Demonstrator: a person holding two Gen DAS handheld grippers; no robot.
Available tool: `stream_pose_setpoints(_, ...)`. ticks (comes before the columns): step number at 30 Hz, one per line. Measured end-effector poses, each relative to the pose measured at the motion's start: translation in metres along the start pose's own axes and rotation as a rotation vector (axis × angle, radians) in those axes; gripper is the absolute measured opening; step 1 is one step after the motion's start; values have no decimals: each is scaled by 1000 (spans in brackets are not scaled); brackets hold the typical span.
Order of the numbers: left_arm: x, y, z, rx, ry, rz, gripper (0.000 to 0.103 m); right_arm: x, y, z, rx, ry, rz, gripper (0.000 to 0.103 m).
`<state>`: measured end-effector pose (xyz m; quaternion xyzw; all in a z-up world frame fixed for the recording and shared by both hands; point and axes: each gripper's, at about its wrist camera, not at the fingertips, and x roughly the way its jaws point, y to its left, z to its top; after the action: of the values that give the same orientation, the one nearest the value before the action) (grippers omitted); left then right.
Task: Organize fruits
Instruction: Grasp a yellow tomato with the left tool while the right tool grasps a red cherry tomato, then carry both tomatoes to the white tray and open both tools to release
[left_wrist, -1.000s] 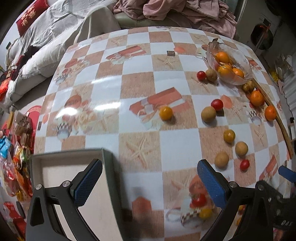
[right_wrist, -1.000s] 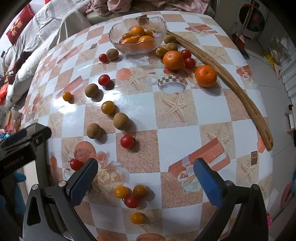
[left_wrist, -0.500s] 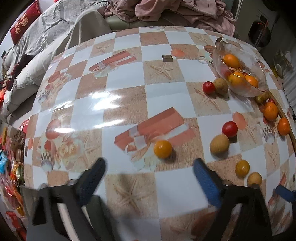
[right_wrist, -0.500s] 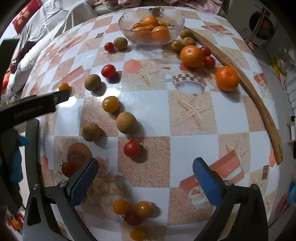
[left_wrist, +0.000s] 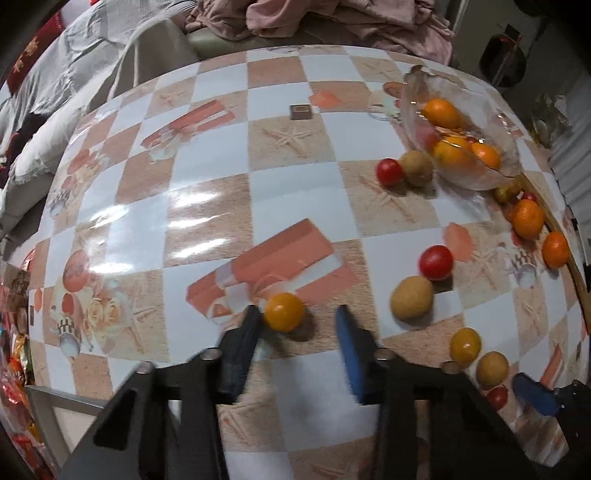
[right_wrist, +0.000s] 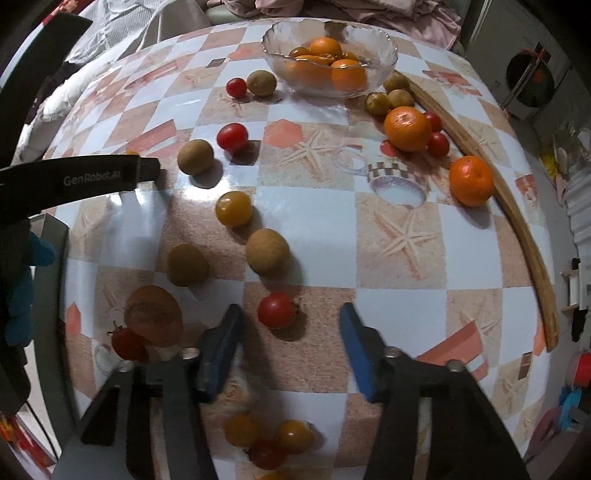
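Left hand-held gripper (left_wrist: 299, 325) low over the worktop (left_wrist: 207, 177), jaws parted around a yellow cherry tomato (left_wrist: 284, 311); tomato touching the left pad, clear of the right one, resting on the checked cloth. Right hand-held gripper (right_wrist: 291, 332) likewise spread wide, a red cherry tomato (right_wrist: 276, 310) lying between the blue pads, nearer the left one, touching neither. Glass bowl (right_wrist: 384, 48) with oranges near the worktop's far edge. Two loose oranges (right_wrist: 407, 123) beside a wooden stick (right_wrist: 524, 229) along the right edge. Brown round fruits (right_wrist: 267, 251) and more tomatoes scattered mid-worktop.
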<state>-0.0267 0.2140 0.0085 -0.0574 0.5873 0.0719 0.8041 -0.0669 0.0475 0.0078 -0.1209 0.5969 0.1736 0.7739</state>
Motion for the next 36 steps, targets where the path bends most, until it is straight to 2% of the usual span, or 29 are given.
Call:
stream_pose_setpoints(1, -1, -2, -1, 2, -1, -6, 23, -1, -3, 0, 4, 2, 17, 29)
stream_pose_setpoints(2, -2, -3, -2, 0, 0, -11, 23, -1, -6, 0, 12, 6, 38, 22)
stream_pose_setpoints(8, -18, 3, -16, -41, -18, -68, 23, -12, -23, -6, 79, -2, 140, 22)
stream_pose_setpoints(21, -79, 24, -57, -89, -71, -83, 23, -43, -23, -12, 71, -35, 212, 22)
stream_pose_setpoints(27, -102, 46, -83, -133, -80, -66, 23, -58, -1, -10, 12, -45, 237, 22)
stream_pose_setpoints(36, -120, 114, -134, -260, -81, 33, 23, -68, 84, 1, -143, -40, 325, 22)
